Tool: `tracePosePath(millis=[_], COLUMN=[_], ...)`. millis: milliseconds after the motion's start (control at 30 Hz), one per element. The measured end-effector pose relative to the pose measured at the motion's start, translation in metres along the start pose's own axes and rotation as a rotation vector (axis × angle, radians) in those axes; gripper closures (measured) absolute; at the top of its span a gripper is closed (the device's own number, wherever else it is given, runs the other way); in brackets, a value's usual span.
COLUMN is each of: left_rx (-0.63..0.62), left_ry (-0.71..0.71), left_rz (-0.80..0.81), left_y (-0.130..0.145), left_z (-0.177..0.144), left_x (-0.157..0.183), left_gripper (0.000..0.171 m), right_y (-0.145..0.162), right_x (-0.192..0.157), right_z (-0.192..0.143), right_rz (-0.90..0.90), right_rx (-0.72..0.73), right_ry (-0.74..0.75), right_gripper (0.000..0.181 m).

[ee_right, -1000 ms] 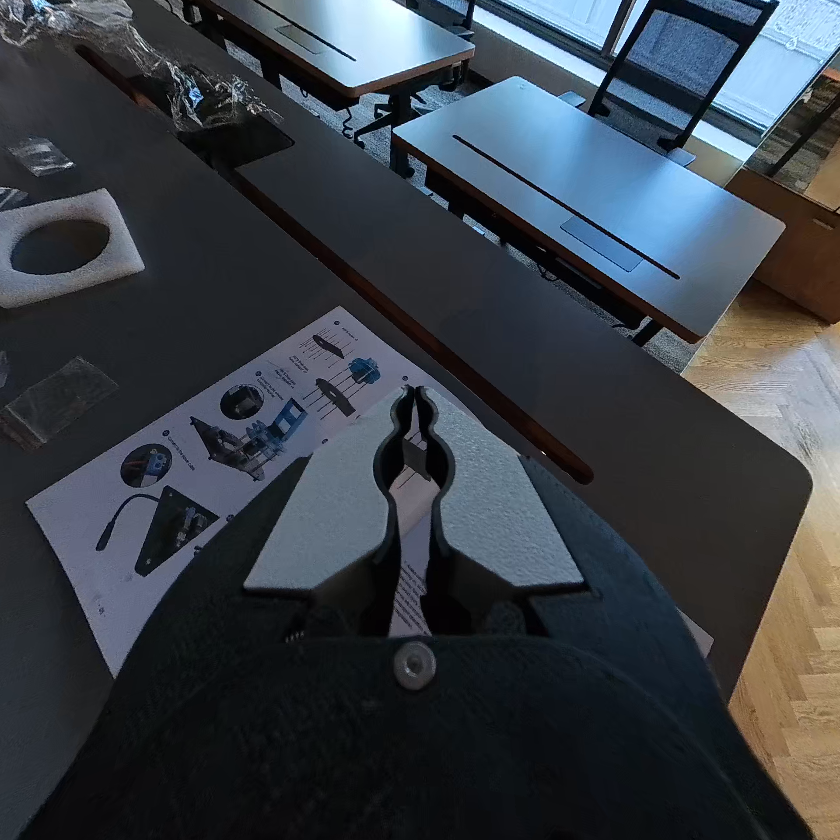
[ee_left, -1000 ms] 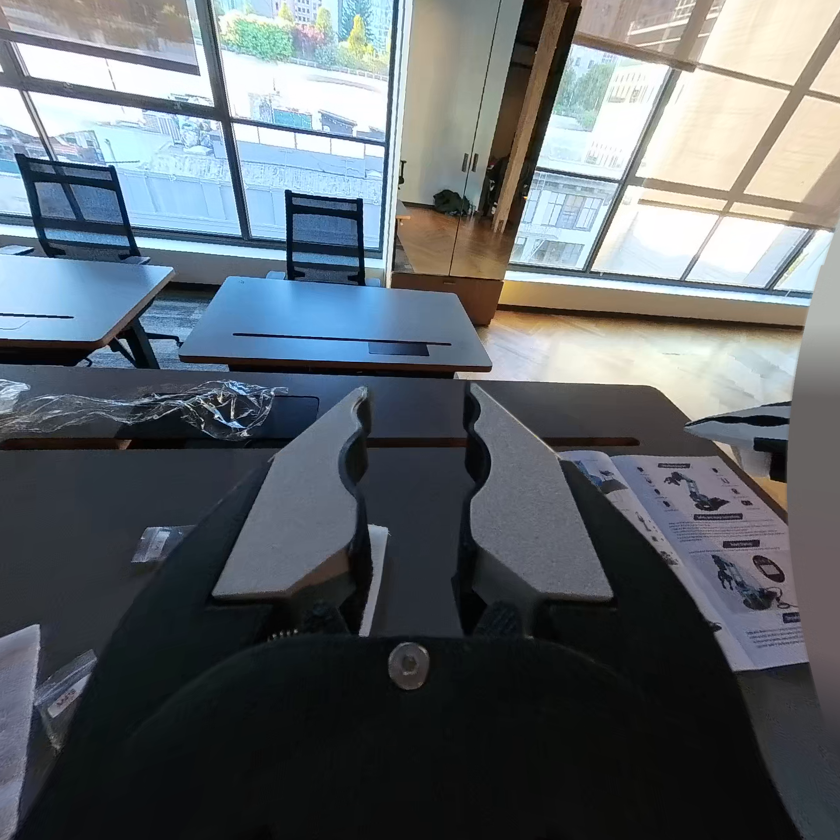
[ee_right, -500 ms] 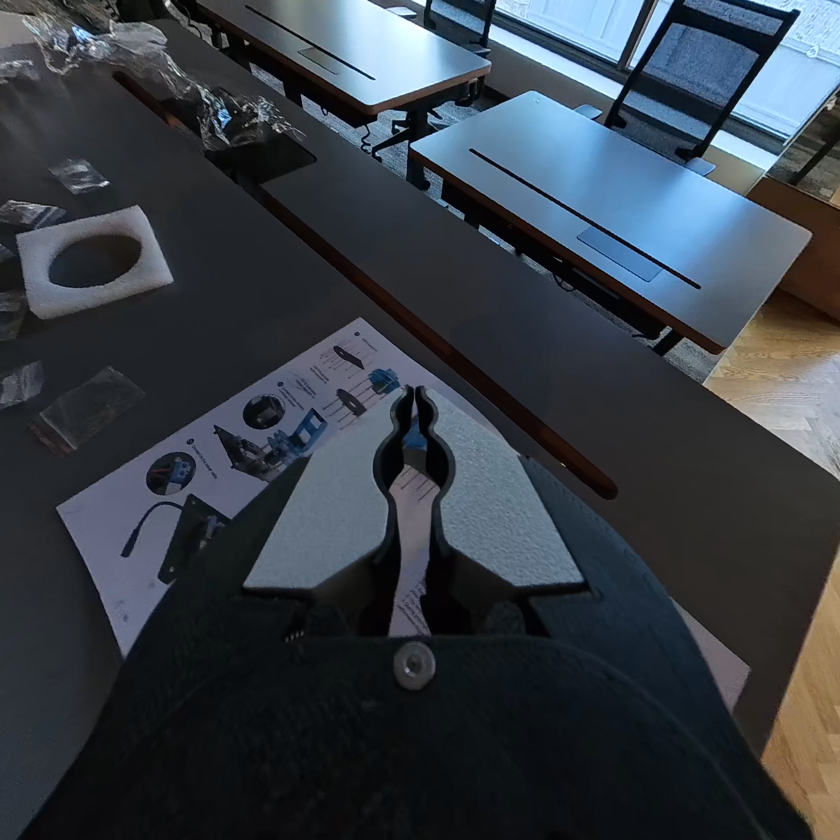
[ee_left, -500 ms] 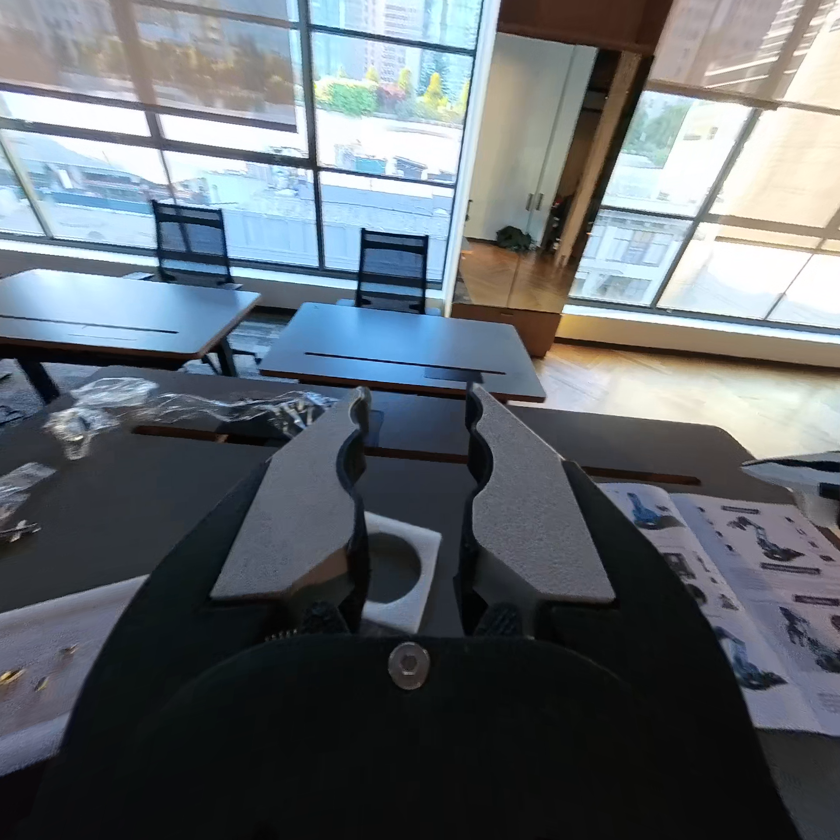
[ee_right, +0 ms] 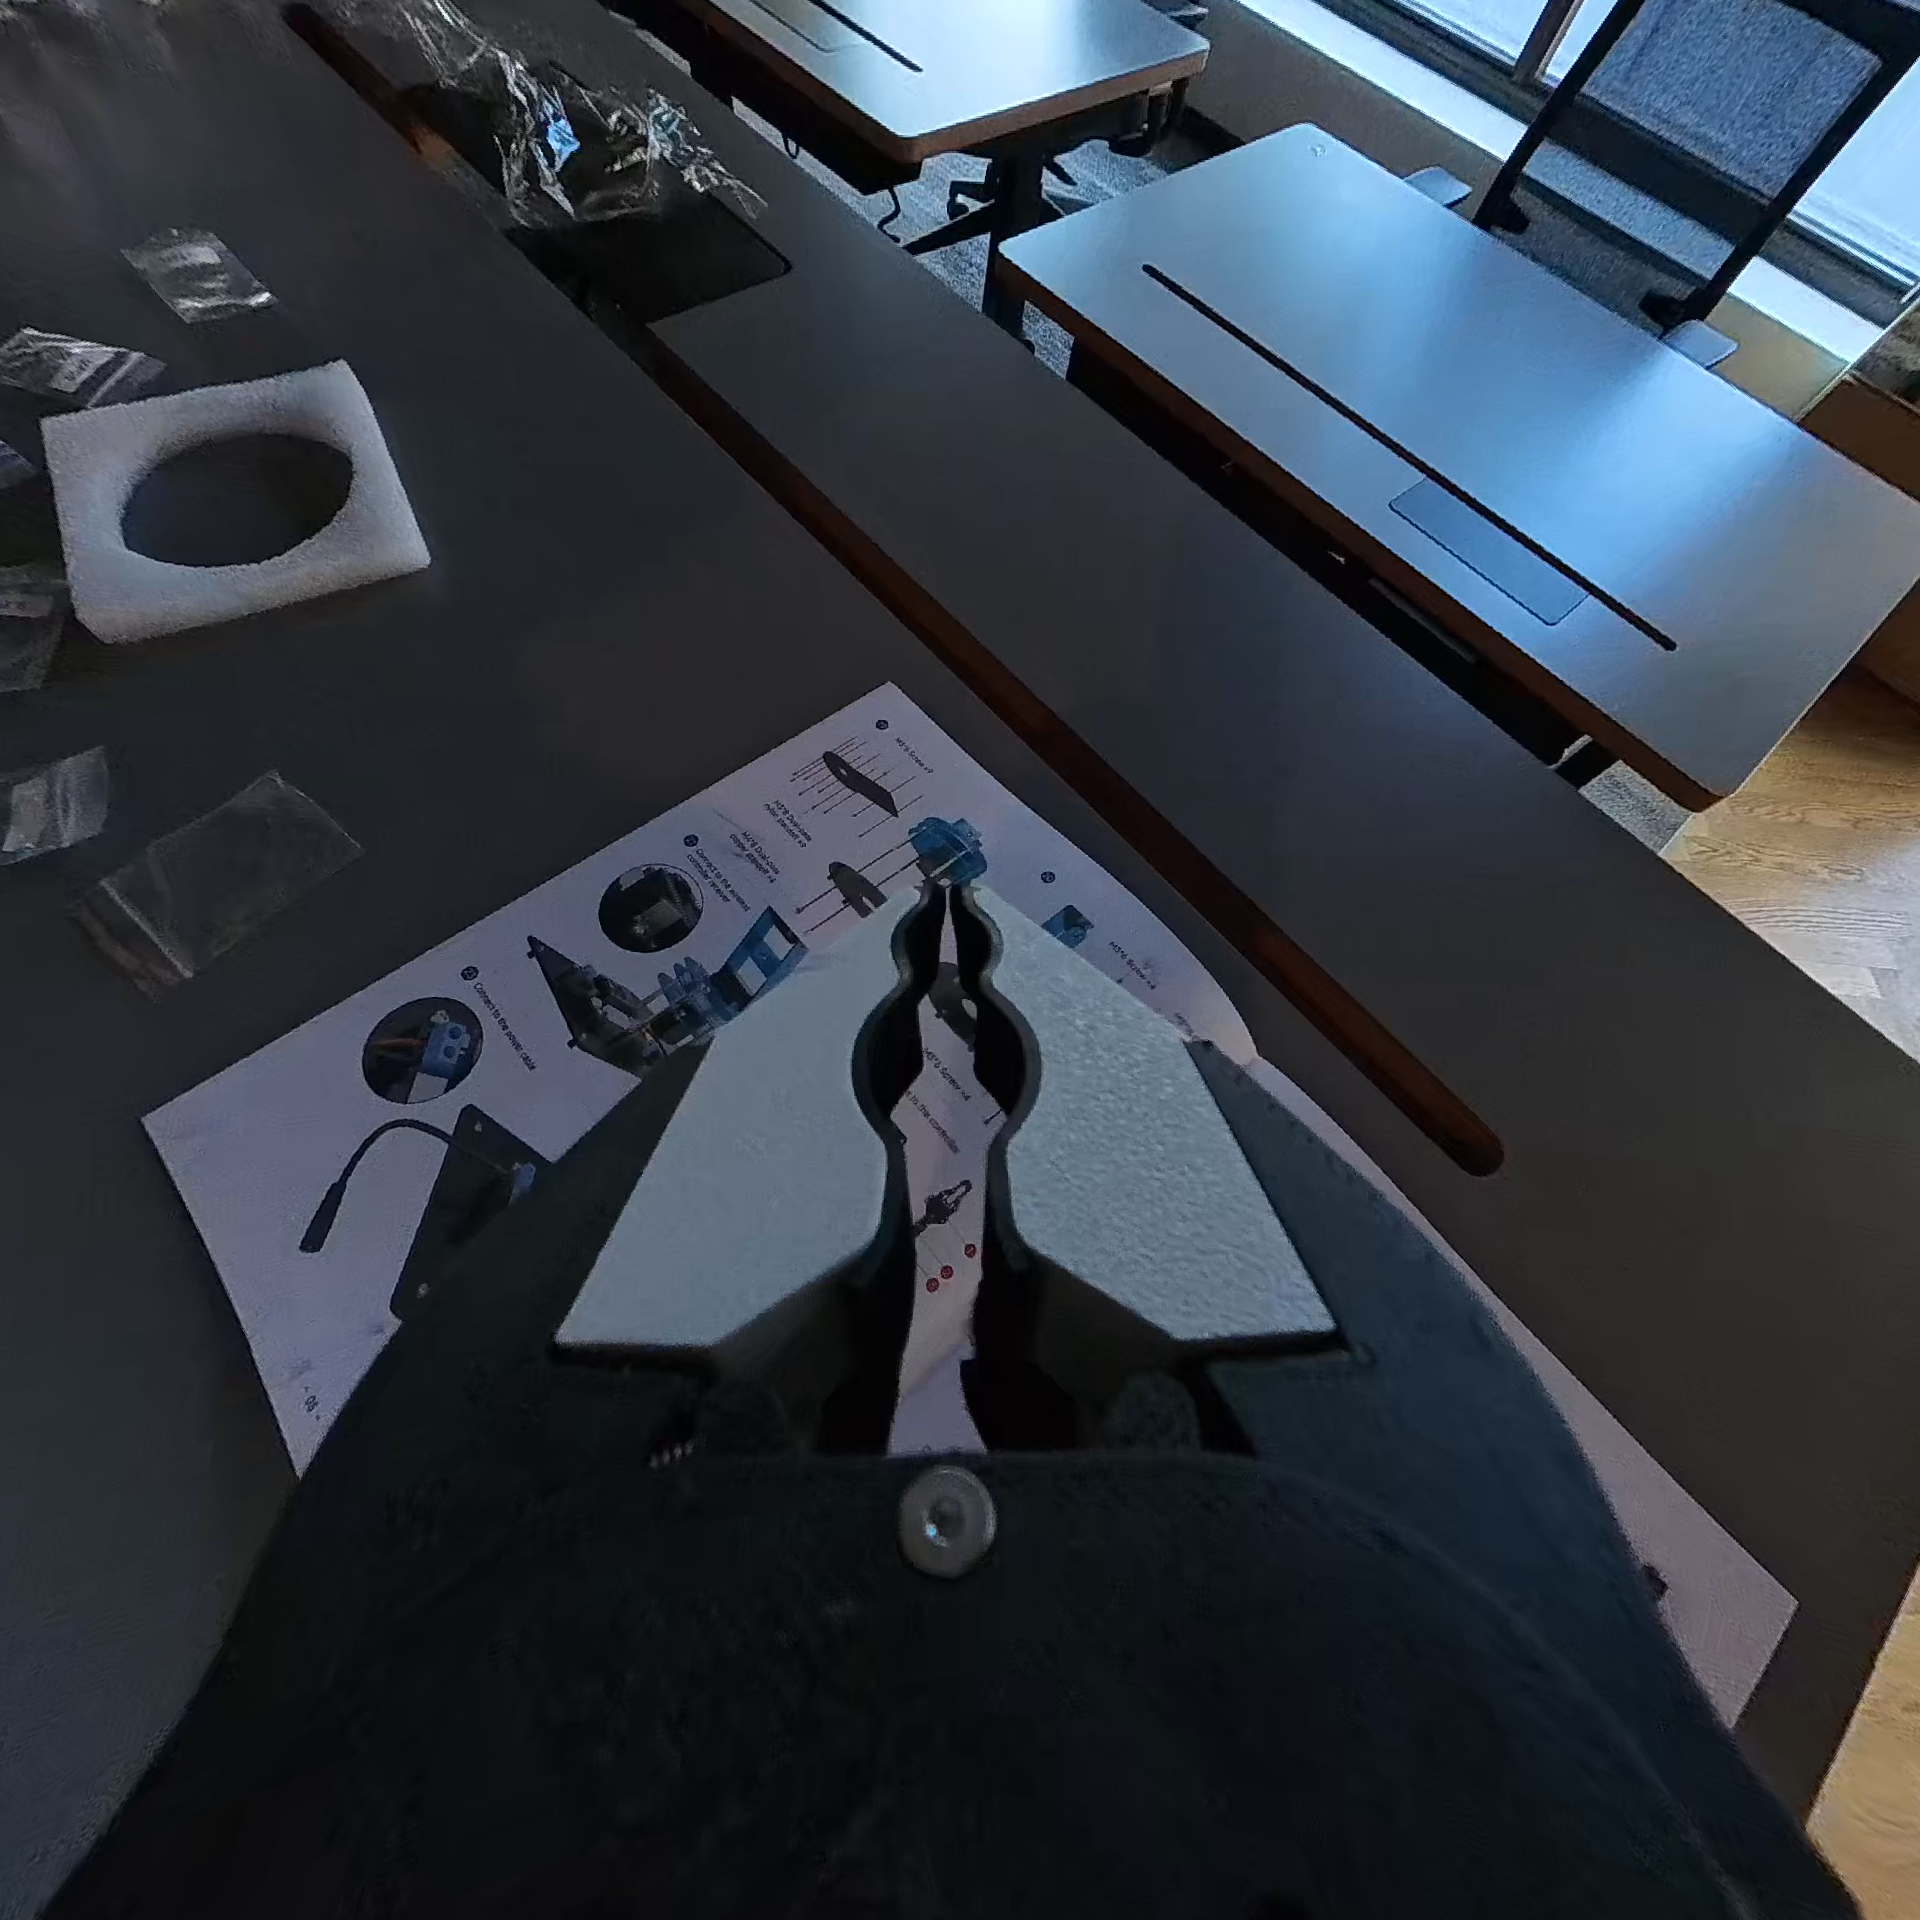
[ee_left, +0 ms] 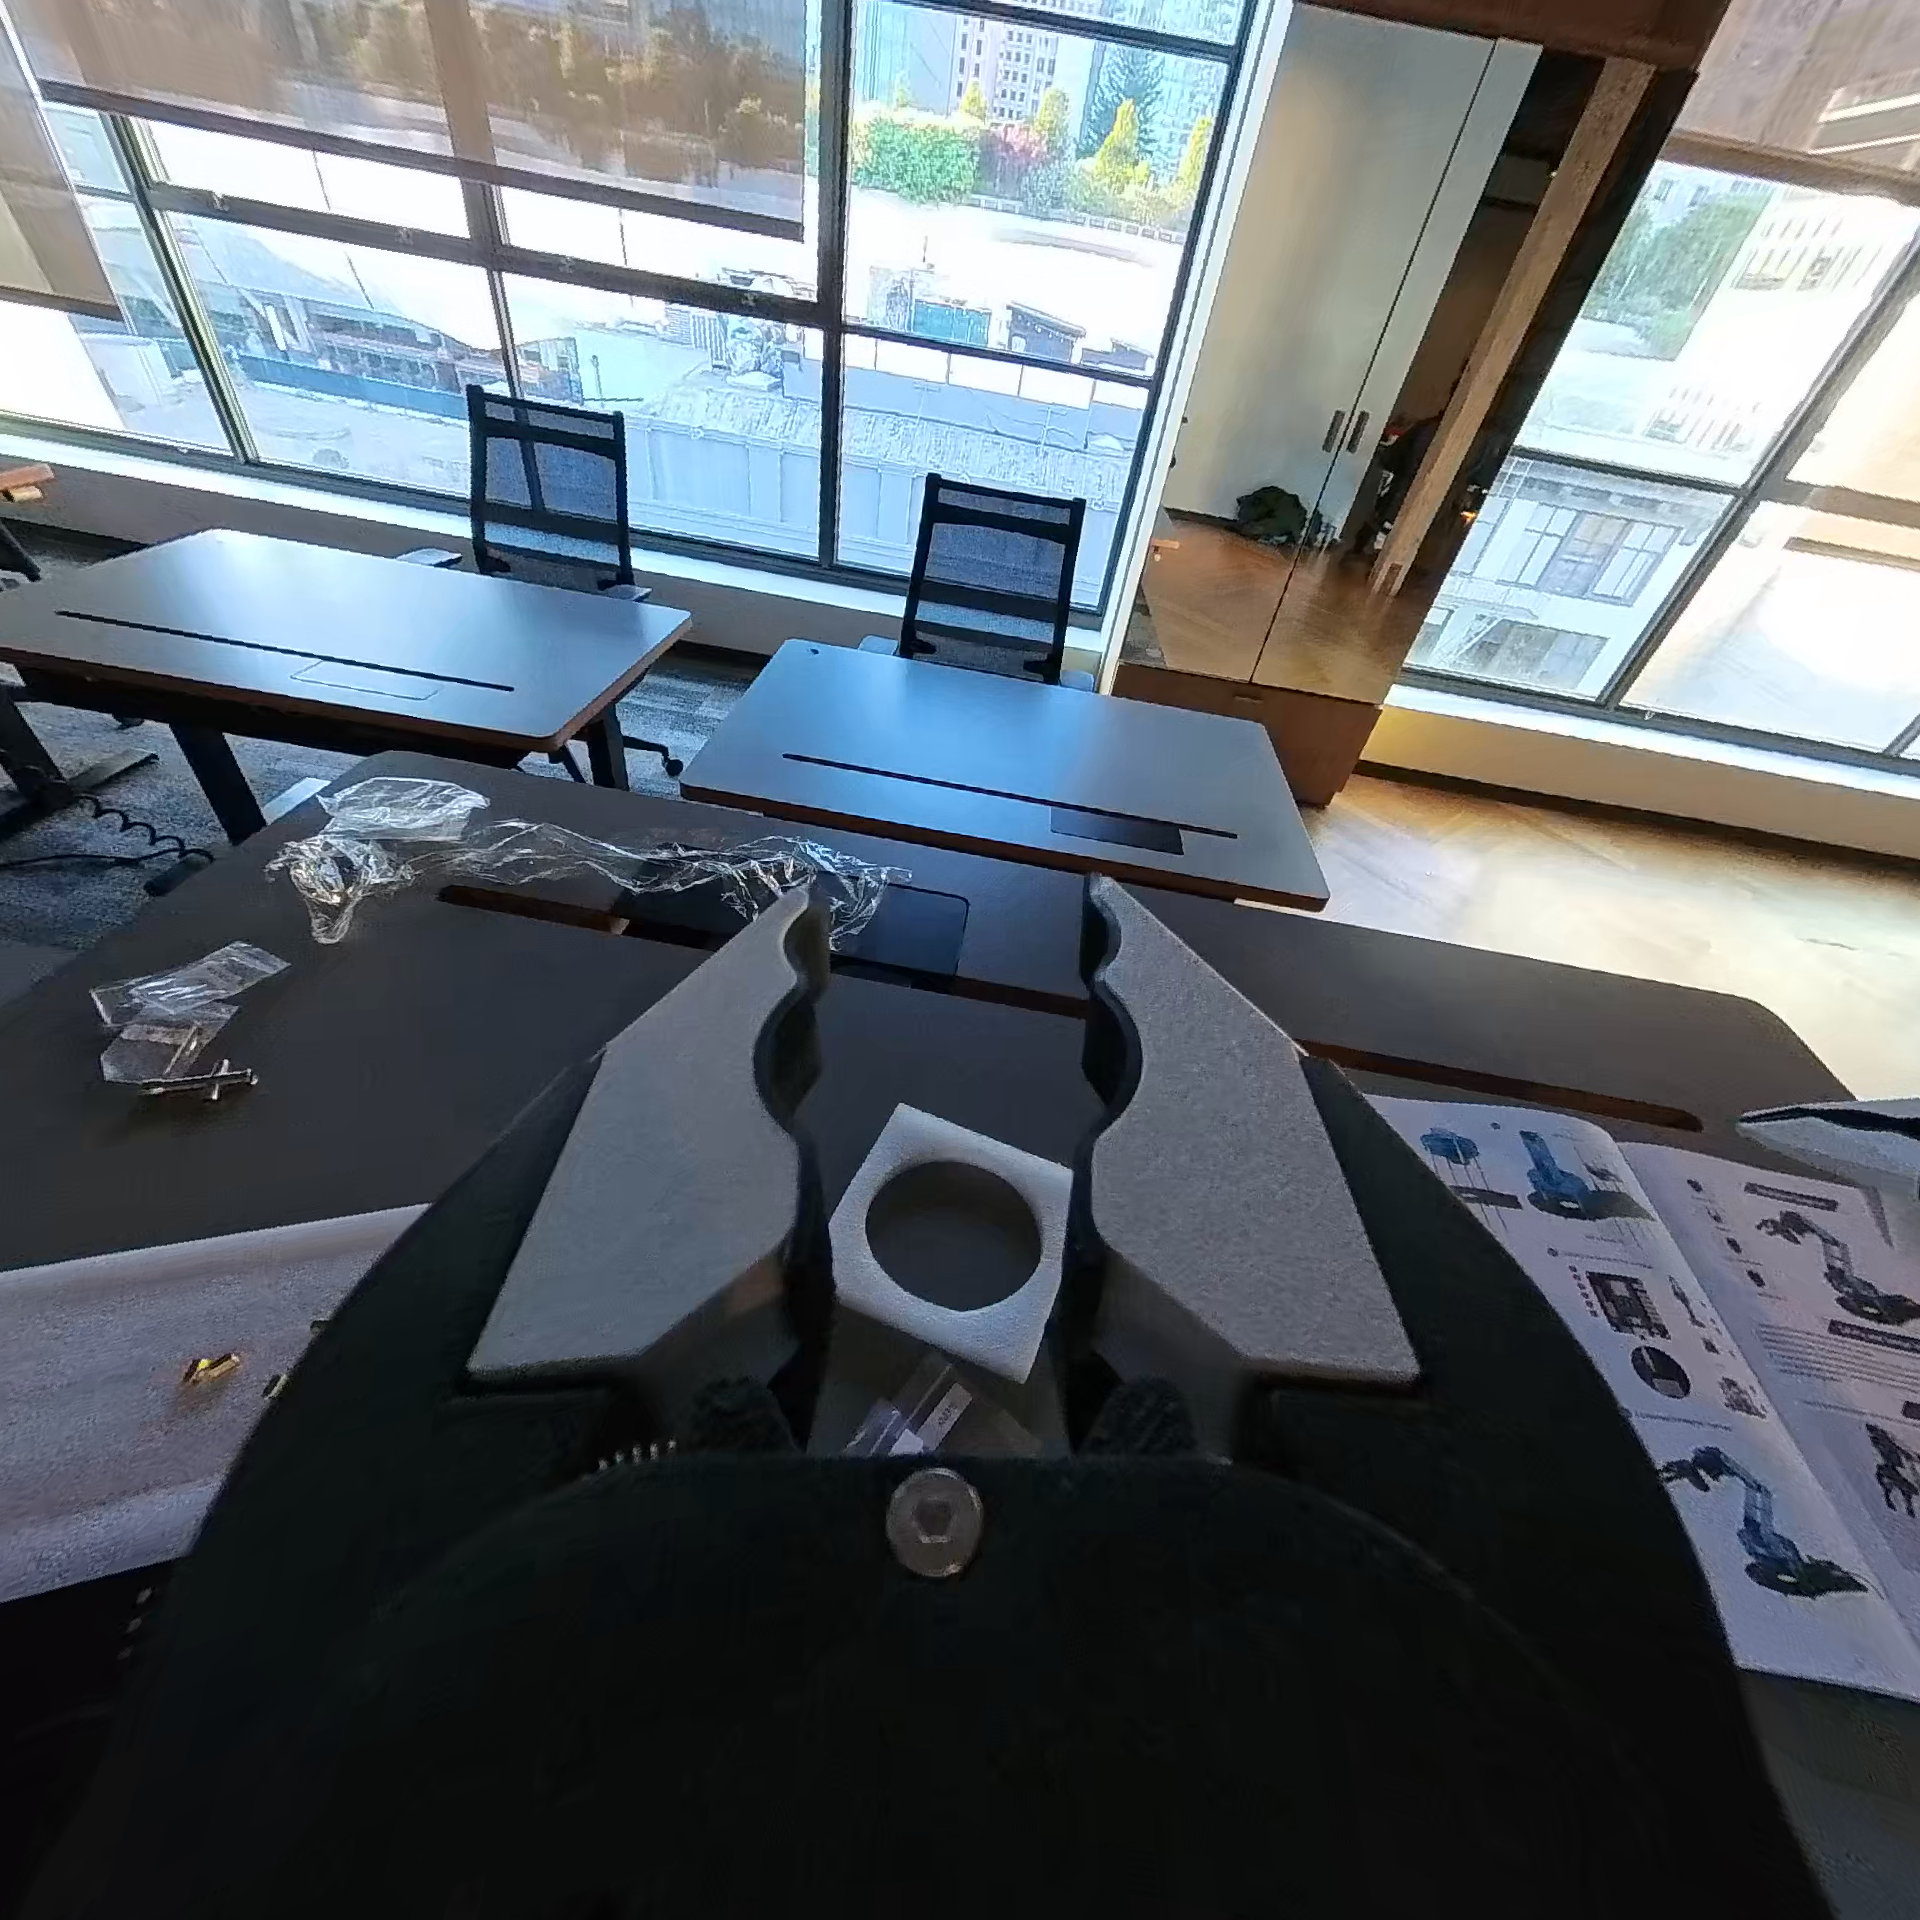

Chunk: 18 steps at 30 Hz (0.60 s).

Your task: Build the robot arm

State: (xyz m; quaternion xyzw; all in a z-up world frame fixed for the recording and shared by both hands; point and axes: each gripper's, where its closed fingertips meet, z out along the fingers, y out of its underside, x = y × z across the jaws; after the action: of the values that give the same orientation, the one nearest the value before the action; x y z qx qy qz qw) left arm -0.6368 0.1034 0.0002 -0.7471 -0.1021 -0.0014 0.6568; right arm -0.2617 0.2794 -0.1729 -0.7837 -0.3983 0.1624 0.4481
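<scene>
White foam square with a round hole cut through its middle, flat on the dark counter, seen between the fingers of the left hand-held gripper. Fingers spread wide, pinching nothing, held above the foam. Small clear bag just nearer than the foam, close under the gripper base. Left of that, small clear bags and loose metal screws; crumpled clear wrap along the far slot. White sheet with a brass bit at the near left.

Right hand-held gripper over the printed instruction sheet, tips pressed almost together, nothing seen between them. Foam square well apart to its left, more clear bags between. Open dark counter beyond the sheet up to the long slot; rounded counter edge to the right, wood floor past it. Other desks and chairs beyond the far edge.
</scene>
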Motion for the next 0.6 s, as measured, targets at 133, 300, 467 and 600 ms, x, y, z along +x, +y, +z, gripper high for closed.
tracePosePath(millis=[133,300,467,600], left_rx=[0.0,0.001,-0.013,-0.028], left_ry=[0.004,0.001,-0.01,0.0], left_rz=[0.005,0.005,0.008,0.009], left_y=[0.0,0.0,0.002,0.006], left_z=[0.0,0.0,0.001,0.008], left_x=[0.002,0.002,0.0,0.003], left_gripper=[0.125,0.125,0.125,0.125], right_y=[-0.004,-0.005,0.002,0.005], right_x=[0.001,0.003,0.001,0.008], right_z=[-0.005,-0.007,-0.002,-0.002], right_rz=[0.003,0.016,0.029,0.042], right_rx=[0.015,0.018,-0.014,-0.043], right_ry=[0.001,0.002,-0.007,0.042], right_gripper=[0.181,0.181,0.181,0.179])
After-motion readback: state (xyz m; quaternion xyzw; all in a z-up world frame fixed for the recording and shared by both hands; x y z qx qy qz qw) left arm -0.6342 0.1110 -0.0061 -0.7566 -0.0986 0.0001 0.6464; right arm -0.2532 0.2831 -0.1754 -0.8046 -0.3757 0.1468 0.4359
